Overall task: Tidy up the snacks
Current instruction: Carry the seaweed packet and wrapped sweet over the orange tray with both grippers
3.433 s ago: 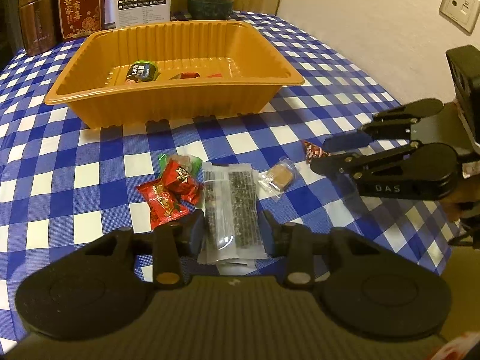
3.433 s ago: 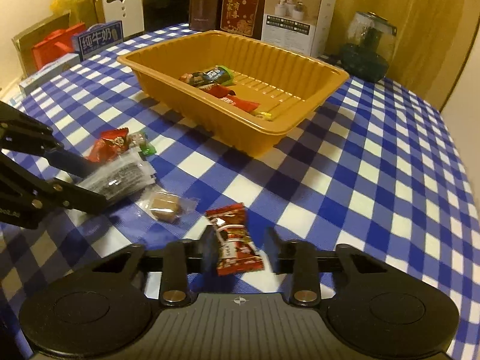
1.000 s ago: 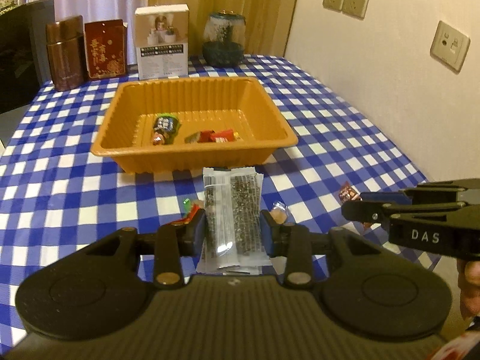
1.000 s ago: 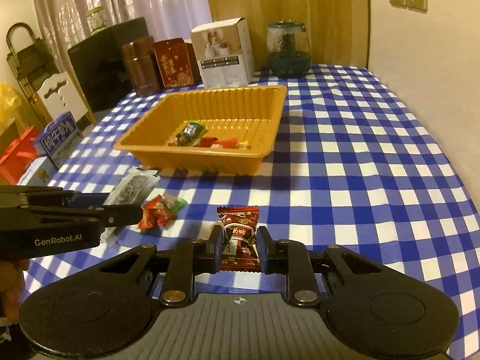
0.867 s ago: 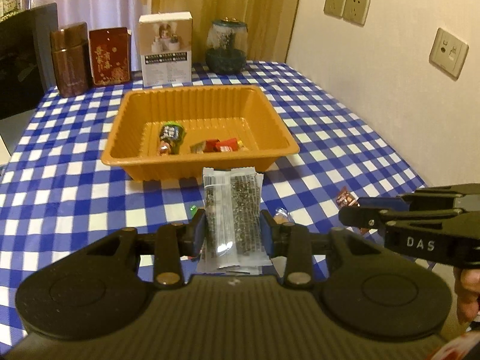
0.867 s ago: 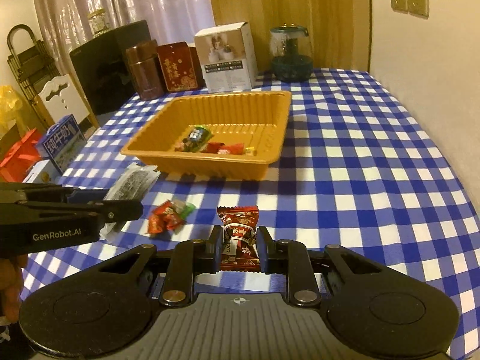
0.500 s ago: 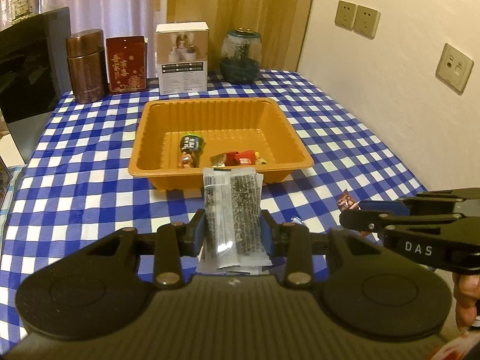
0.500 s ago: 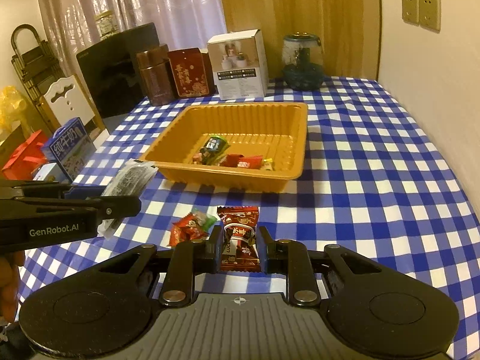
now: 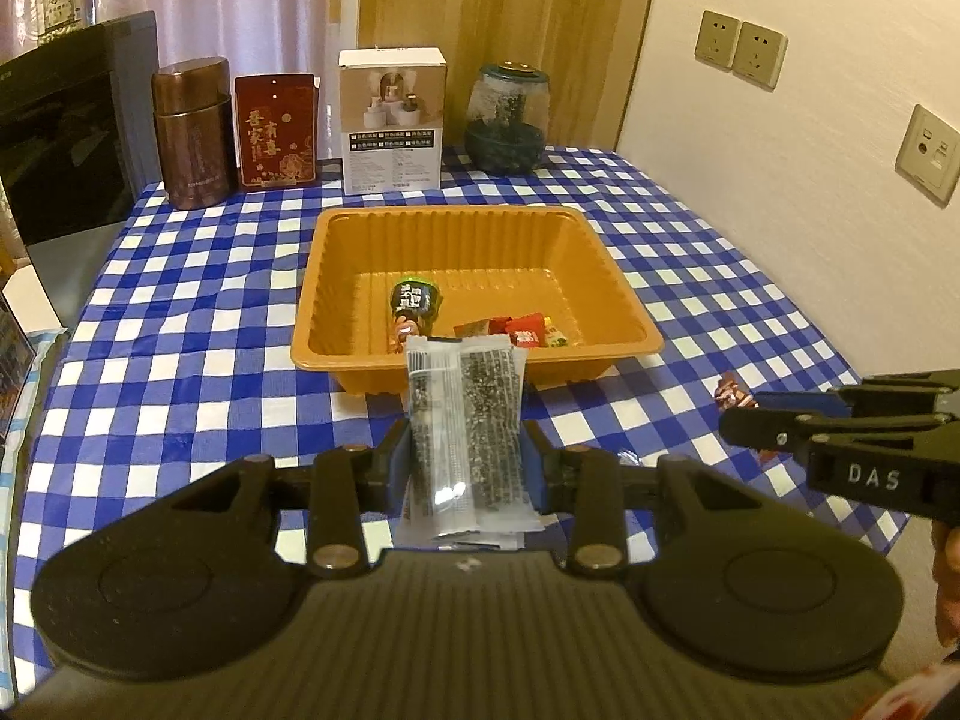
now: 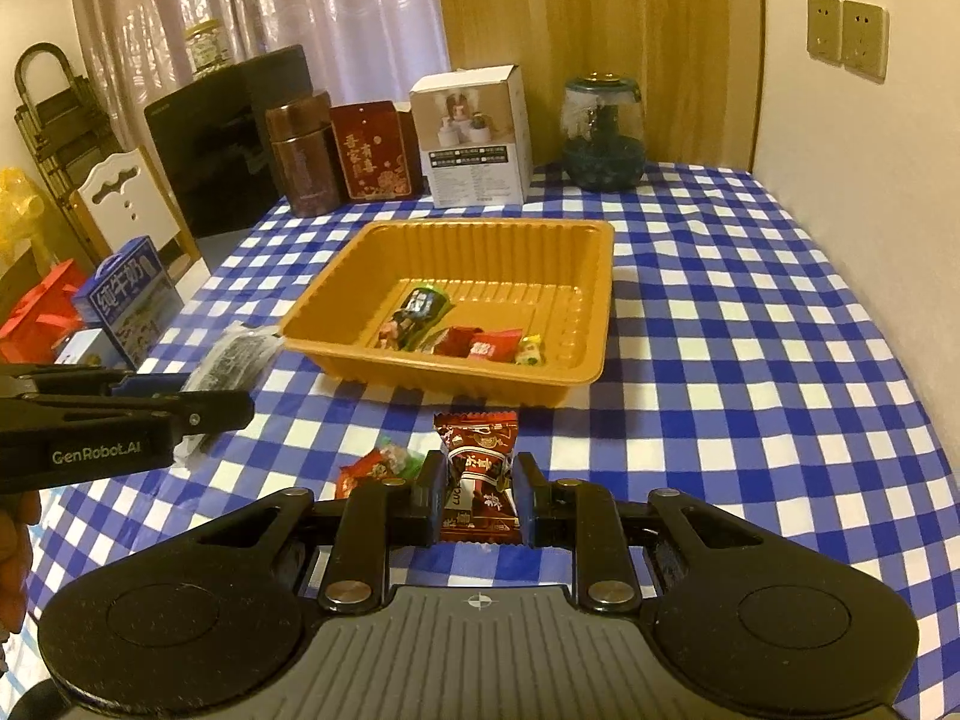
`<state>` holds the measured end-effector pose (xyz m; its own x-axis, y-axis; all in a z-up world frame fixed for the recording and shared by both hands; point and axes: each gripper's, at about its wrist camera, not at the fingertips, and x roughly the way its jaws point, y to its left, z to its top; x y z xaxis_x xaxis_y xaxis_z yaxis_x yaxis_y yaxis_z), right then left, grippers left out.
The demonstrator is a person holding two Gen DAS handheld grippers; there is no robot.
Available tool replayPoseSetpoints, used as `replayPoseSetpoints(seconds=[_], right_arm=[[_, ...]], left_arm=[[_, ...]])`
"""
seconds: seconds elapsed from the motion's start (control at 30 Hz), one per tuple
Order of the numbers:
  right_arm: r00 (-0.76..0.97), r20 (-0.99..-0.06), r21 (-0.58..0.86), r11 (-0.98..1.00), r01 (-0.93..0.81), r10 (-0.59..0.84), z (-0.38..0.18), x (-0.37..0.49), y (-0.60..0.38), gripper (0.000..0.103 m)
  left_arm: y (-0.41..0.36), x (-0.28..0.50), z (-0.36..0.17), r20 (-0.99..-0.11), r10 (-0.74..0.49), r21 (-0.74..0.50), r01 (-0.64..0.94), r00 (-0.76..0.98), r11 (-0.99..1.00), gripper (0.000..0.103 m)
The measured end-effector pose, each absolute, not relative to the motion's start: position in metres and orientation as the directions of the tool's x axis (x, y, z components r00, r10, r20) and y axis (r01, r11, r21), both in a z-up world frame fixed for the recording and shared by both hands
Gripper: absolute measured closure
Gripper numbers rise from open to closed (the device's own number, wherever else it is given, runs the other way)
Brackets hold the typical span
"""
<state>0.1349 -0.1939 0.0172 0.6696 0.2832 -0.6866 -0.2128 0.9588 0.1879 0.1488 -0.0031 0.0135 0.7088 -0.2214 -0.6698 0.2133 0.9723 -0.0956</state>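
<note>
My left gripper is shut on a clear packet of dark seaweed strips, held up above the checked cloth in front of the orange tray. The tray holds a green-and-black packet and several red candies. My right gripper is shut on a dark red candy wrapper, also lifted off the table. In the right wrist view the tray lies ahead and the left gripper with the seaweed packet reaches in from the left. The right gripper shows at the right of the left wrist view.
Red and green candies still lie on the blue-and-white checked cloth near the front. At the back stand a brown tin, a red box, a white box and a glass jar. A wall runs along the right side.
Both grippers have risen and drawn back with their snacks, so the tray looks smaller and farther and more of the table's back shows. Both grips are unchanged.
</note>
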Motion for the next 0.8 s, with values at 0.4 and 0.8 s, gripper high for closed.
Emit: replayPoseSetpoints(seconds=[0.4,0.8], right_arm=[[0.687,-0.674,0.165,0.962,-0.219,0.272,0.026,0.171,-0.195,0.079],[0.691,-0.67,0.172,0.962,-0.212,0.272,0.024,0.222,-0.195,0.079]], left_arm=[[-0.002,0.186,0.02,-0.658,-0.225,-0.079,0.23,0.719,0.97,0.069],[0.004,0.241,0.023,-0.653,-0.231,-0.084,0.235,0.721,0.968,0.069]])
